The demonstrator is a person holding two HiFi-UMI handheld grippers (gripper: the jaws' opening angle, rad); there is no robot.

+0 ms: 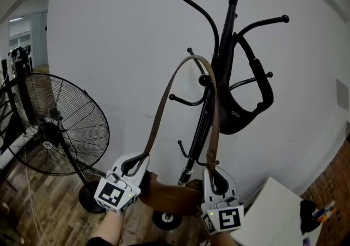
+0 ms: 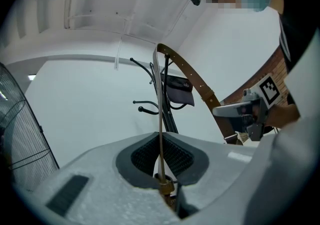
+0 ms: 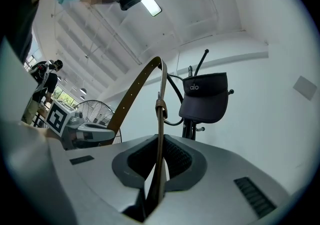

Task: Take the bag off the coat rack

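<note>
Head view, white wall (image 1: 120, 31), wood floor (image 1: 49, 206), fan (image 1: 60, 124), both jaws clamped on bag strap (image 1: 165, 97)

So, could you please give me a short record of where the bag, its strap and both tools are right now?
Left tool: shut on the strap, left side
Right tool: shut on the strap, right side
Strap: brown, arched up beside the coat rack hooks; contact unclear
Bag: brown, hanging low between the tools
Cap: dark, on the rack
Fan: standing at the left

Right gripper (image 3: 160, 145) fingers clamped on brown strap (image 3: 160, 114); black visor (image 3: 204, 101) hangs on coat rack (image 3: 188, 130) behind
</note>
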